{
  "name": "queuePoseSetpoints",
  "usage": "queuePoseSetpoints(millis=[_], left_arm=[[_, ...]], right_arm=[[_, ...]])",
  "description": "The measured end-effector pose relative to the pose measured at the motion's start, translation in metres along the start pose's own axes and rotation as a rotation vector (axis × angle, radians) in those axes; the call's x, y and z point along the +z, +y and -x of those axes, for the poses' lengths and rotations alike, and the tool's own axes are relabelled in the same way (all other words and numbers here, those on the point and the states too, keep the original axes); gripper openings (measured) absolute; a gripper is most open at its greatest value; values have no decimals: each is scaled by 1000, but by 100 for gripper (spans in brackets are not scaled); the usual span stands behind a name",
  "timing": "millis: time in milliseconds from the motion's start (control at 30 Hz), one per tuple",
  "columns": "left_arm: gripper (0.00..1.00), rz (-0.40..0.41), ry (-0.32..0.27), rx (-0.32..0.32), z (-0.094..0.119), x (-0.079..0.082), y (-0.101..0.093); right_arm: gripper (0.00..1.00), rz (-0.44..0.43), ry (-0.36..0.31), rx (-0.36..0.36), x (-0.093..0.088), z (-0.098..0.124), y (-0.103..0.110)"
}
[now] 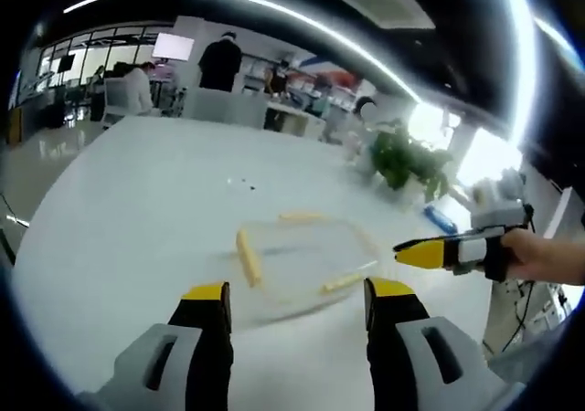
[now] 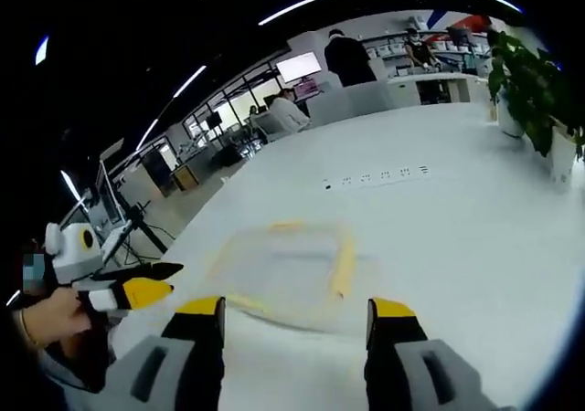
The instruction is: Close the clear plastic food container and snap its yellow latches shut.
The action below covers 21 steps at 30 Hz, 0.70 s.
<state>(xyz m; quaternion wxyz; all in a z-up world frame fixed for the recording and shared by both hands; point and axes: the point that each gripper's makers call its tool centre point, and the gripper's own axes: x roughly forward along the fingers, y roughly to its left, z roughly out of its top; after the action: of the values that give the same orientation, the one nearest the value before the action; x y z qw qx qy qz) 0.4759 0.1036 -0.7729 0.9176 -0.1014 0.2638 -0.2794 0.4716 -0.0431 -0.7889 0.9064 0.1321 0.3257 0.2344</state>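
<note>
Lying flat on the white tabletop [image 1: 137, 210], well in from its edges, with the clear plastic food container [image 1: 302, 260] looking blurred and the yellow latches [image 1: 248, 257] sticking outward along its sides rather than folded down, so judging the latching step as not yet begun. Hovering just short of it on the near side with the left hand-held gripper [image 1: 297, 310], jaws spread apart and holding nothing, and facing it with the right hand-held gripper [image 2: 297, 320], jaws likewise spread and empty. Needing next, probably, to be pressing the lid down evenly and pushing each latch over its edge; cannot tell whether the lid is seated.
</note>
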Motion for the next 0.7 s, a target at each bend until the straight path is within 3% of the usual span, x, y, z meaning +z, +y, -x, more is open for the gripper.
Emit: queuePoseSetpoints(millis=[567,700], left_arm=[[64,7,-15,25,50,-25,-9],[67,-20,-48,50,61,-29,-9]], right_arm=[[64,8,5,3,-40,39,21],[65,12,6,0,-49,48,23]])
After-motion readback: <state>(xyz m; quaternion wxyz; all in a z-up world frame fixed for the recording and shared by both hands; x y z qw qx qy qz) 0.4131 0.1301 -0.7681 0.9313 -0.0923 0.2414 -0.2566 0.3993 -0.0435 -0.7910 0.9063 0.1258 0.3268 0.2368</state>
